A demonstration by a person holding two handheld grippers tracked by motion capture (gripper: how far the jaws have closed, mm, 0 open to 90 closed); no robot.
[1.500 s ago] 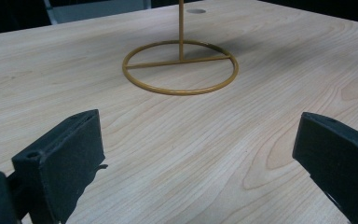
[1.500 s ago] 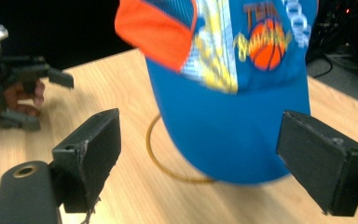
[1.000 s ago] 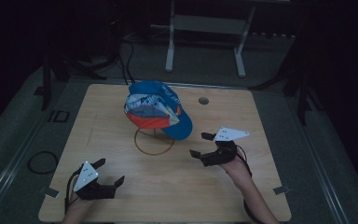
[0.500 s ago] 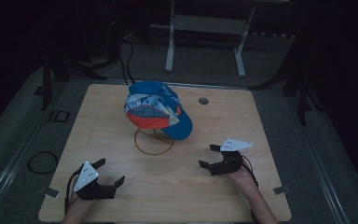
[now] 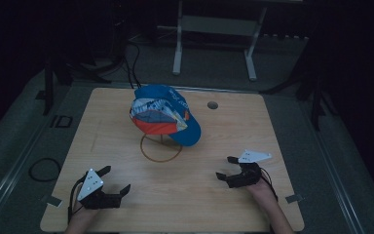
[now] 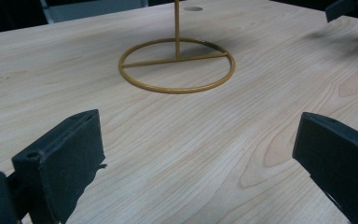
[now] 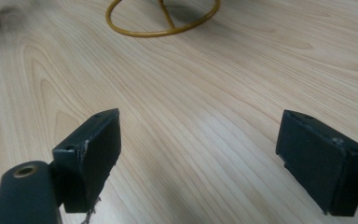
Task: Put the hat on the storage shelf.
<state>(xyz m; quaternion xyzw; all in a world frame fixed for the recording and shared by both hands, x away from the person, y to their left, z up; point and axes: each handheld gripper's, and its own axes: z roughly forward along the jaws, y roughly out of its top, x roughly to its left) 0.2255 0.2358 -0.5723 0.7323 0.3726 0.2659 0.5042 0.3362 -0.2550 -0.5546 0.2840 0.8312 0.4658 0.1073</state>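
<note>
The cap (image 5: 164, 115) hangs on its stand (image 5: 161, 147) mid-frame, seemingly done, with left hand-held gripper (image 5: 113, 182) and right hand-held gripper (image 5: 227, 167) spread, empty, low on the worktop (image 5: 272, 122).

A pale wooden surface (image 5: 126, 209) stands in a dim room, with a round hole (image 5: 212, 105) near its far edge. Behind it, on the grey floor (image 5: 355, 161), rises a light metal frame (image 5: 214, 29) on 2 legs. Dark cables (image 5: 131, 63) trail across the floor at the far left, and a black loop of cable (image 5: 44, 169) lies beside the surface's left edge.
</note>
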